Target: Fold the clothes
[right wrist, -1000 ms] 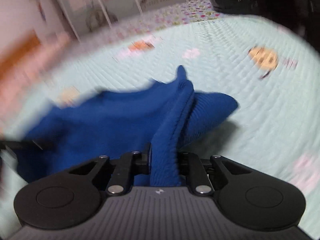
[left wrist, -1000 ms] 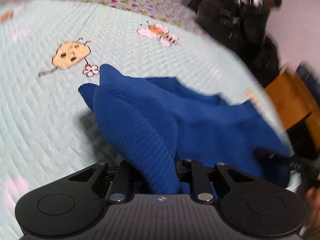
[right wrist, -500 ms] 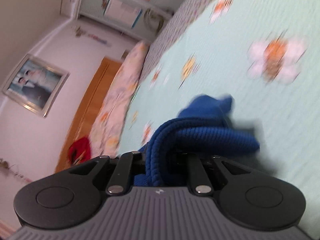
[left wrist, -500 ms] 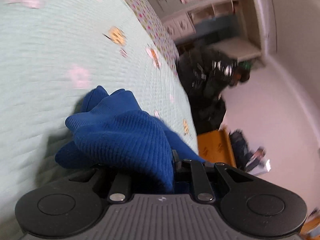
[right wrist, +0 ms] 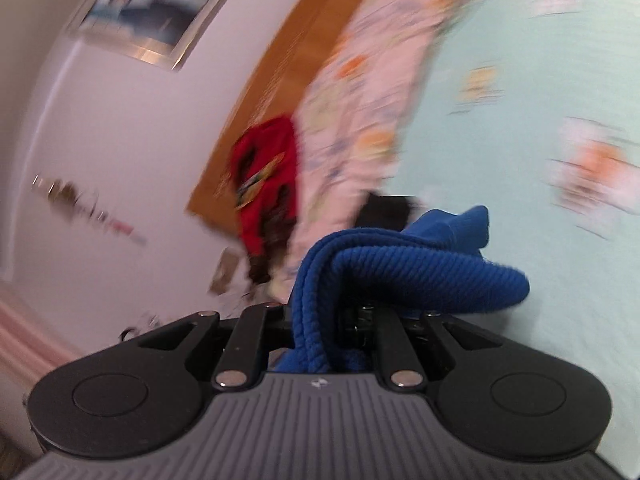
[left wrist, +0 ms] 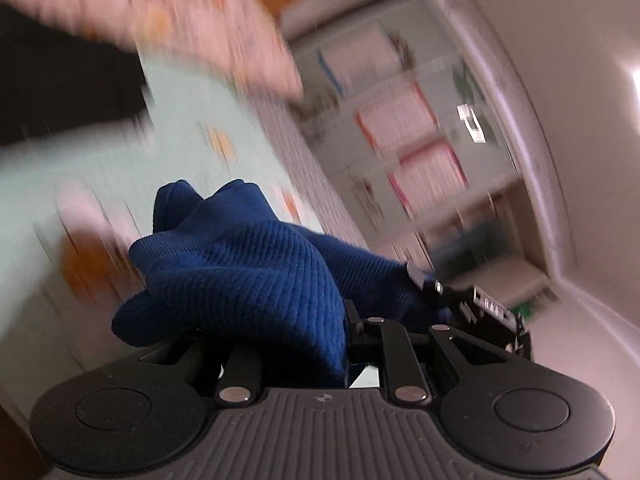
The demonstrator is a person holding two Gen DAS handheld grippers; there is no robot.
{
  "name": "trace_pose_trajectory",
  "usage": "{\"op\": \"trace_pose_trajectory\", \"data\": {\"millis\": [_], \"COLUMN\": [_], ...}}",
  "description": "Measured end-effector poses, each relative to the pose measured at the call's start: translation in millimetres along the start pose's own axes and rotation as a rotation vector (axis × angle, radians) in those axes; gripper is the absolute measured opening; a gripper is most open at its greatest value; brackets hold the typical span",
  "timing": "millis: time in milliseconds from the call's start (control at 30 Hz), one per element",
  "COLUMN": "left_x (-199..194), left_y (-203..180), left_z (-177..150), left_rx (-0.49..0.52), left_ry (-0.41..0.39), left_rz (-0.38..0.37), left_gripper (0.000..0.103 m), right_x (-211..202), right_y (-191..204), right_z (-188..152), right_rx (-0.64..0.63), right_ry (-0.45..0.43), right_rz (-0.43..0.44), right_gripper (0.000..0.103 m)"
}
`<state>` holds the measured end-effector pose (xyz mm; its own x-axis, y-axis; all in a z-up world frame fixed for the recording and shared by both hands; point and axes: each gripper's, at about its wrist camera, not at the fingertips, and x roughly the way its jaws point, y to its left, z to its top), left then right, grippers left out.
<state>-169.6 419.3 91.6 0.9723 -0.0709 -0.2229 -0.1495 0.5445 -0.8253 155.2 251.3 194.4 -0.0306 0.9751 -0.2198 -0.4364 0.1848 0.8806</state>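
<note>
Pale mint quilted bedding (right wrist: 500,168) printed with orange and pink figures fills the background in both wrist views, heavily blurred, with a patterned pillow (right wrist: 360,92) along the head edge of the bed, a wooden headboard (right wrist: 276,64) behind it, something red (right wrist: 266,176) beside that, and shelving (left wrist: 420,136) against the far wall. A blue knit garment (left wrist: 240,280) is lifted clear of the bed and bunched between the two tools. The left gripper (left wrist: 312,356) is pinched on a thick gather of it, cloth spilling forward over the fingers in rounded lobes. The right gripper (right wrist: 320,340) is likewise clamped on a doubled edge of the same garment, the ribbed hem folding over to the right of the jaws. A black part of the other tool (left wrist: 472,300) shows at the cloth's far end in the left view. The knit looks soft, limp and fairly light, with a textured weave that should not slip easily; it will sag and stretch under its own weight, so seams, hems or corners are the better holds. How far the folding stands cannot be judged from a bundle held in the air.
</note>
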Motion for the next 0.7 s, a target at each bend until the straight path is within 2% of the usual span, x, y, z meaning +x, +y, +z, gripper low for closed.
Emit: {"op": "trace_pose_trajectory", "data": {"millis": [133, 200, 267, 333, 367, 400, 433, 467, 500, 533, 567, 600, 700], "left_x": [-44.7, -59.0, -54.4, -48.6, -43.9, -51.0, -61.8, -72.6, -80.8, -86.7, -92.3, -97.4, -114.8], "left_y": [29.3, 54.0, 98.3, 143.8, 169.9, 200.7, 227.8, 243.4, 249.7, 252.1, 254.1, 256.8, 262.7], "left_z": [69.5, 94.9, 103.9, 111.8, 111.3, 108.0, 99.8, 91.0, 84.2, 79.2, 74.3, 68.9, 54.4], "left_rx": [0.030, 0.022, -0.030, -0.084, -0.123, -0.205, -0.304, -0.357, -0.354, -0.340, -0.326, -0.343, -0.399], "left_ry": [-0.174, -0.249, -0.255, -0.256, -0.224, -0.204, -0.209, -0.240, -0.263, -0.276, -0.288, -0.322, -0.436], "left_rz": [0.095, 0.164, 0.318, 0.476, 0.582, 0.652, 0.614, 0.533, 0.481, 0.458, 0.439, 0.434, 0.426], "left_gripper": [0.020, 0.021, 0.022, 0.029, 0.031, 0.035, 0.045, 0.048, 0.050, 0.053, 0.060, 0.066, 0.066], "right_x": [138.3, 197.0, 258.3, 310.7, 331.5, 352.4, 356.6, 356.7, 356.7, 351.7, 345.4, 335.8, 301.3], "right_y": [52.1, 67.0, 54.6, 27.3, 8.9, -9.5, -27.6, -45.6, -63.7, -73.5, -81.2, -88.2, -95.6], "right_z": [65.3, 86.9, 101.2, 101.9, 99.2, 96.5, 93.1, 89.4, 85.8, 83.2, 80.8, 78.6, 72.9], "right_rx": [-0.160, -0.258, -0.312, -0.428, -0.480, -0.530, -0.518, -0.490, -0.462, -0.435, -0.408, -0.375, -0.288], "right_ry": [0.089, 0.104, 0.169, 0.183, 0.194, 0.204, 0.198, 0.187, 0.176, 0.133, 0.082, 0.038, -0.125], "right_rz": [0.067, 0.037, -0.016, -0.275, -0.419, -0.564, -0.607, -0.624, -0.641, -0.647, -0.650, -0.659, -0.663], "right_gripper": [0.016, 0.016, 0.020, 0.036, 0.045, 0.047, 0.047, 0.048, 0.051, 0.057, 0.064, 0.064, 0.064]}}
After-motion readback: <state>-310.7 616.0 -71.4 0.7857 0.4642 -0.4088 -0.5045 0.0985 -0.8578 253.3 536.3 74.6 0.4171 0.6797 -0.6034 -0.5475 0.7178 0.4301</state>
